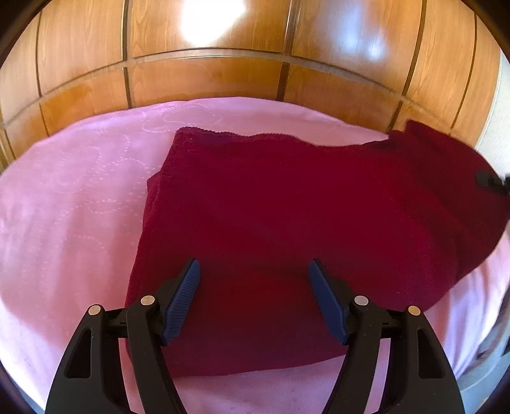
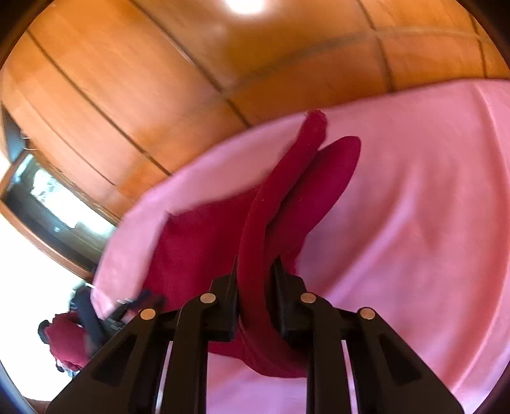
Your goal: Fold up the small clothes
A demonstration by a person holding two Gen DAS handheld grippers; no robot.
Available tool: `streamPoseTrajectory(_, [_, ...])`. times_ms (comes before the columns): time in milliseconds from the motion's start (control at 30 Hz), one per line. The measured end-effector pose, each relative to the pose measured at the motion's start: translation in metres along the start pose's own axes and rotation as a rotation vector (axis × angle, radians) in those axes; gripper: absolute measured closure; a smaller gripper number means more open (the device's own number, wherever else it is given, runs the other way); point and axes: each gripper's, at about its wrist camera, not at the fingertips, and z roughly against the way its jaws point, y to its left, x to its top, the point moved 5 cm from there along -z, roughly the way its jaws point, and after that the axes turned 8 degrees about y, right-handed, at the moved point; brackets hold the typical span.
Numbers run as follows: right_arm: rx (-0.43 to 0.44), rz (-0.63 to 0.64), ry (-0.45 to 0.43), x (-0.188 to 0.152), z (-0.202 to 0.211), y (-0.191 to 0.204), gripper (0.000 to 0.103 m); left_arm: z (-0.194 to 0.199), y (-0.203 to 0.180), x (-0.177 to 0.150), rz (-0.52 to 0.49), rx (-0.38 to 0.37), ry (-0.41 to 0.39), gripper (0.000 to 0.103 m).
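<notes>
Your right gripper (image 2: 254, 270) is pinching the dark red cloth's (image 1: 287, 207) edge, lifted off the pink bedspread (image 1: 79, 207); your left gripper (image 1: 254, 270) hangs wide over the cloth's near part. Pull too hard and the fold drags crooked.

1. Pink bedspread (image 1: 79, 203) covers the bed; faint stitched loop pattern shows on its left part in left wrist view; soft creases in right wrist view.
2. Wooden wall panels (image 1: 207, 79) stand behind the bed, glossy orange-brown, split by thin dark grooves w/ a horizontal rail across; bright light glare (image 1: 210, 19) reflects near the top.
3. Window or mirror w/ wooden frame (image 2: 54, 207) sits at left edge in right wrist view; blurred, can't tell which; area below it is washed out white.
</notes>
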Motion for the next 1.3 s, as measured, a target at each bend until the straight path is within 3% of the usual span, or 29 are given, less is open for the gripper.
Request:
streamPoseTrajectory(167, [0.114, 0.117, 0.01, 0.014, -0.035, 0.084, 0.087, 0.028, 0.031, 0.004, 0.119, -0.166, -0.04, 0.034])
streamPoseTrajectory(333, [0.191, 0.229, 0.117, -0.001, -0.113, 0.161, 0.088, 0.057, 0.083, 0.007, 0.265, -0.288, -0.083, 0.034])
streamPoseTrajectory(500, [0.13, 0.336, 0.279, -0.043, -0.193, 0.194, 0.088, 0.068, 0.12, 0.003, 0.384, -0.377, -0.083, 0.032])
streamPoseTrajectory(567, [0.095, 0.404, 0.301, -0.059, -0.206, 0.203, 0.081, 0.068, 0.127, 0.003, 0.421, -0.44, -0.073, 0.029])
streamPoseTrajectory(633, [0.151, 0.41, 0.298, -0.065, -0.199, 0.207, 0.072, 0.071, 0.127, 0.005, 0.422, -0.459, -0.072, 0.029])
streamPoseTrajectory(733, [0.222, 0.42, 0.239, -0.065, -0.166, 0.206, 0.05, 0.076, 0.122, 0.011, 0.412, -0.502, -0.075, 0.029])
streamPoseTrajectory(867, [0.204, 0.422, 0.178, -0.07, -0.123, 0.179, 0.049, 0.074, 0.108, 0.025, 0.399, -0.566, -0.054, 0.029])
streamPoseTrajectory(1000, [0.045, 0.39, 0.141, -0.082, -0.088, 0.123, 0.048, 0.067, 0.079, 0.032, 0.351, -0.611, 0.013, 0.029])
streamPoseTrajectory(1167, [-0.1, 0.364, 0.139, -0.102, -0.081, 0.087, 0.048, 0.053, 0.049, 0.024, 0.303, -0.569, 0.122, 0.024])
streamPoseTrajectory(1267, [-0.099, 0.365, 0.143, -0.111, -0.082, 0.079, 0.047, 0.049, 0.042, 0.02, 0.263, -0.459, 0.128, 0.023])
streamPoseTrajectory(1300, [-0.101, 0.366, 0.145, -0.111, -0.088, 0.081, 0.047, 0.047, 0.041, 0.02, 0.257, -0.449, 0.13, 0.035])
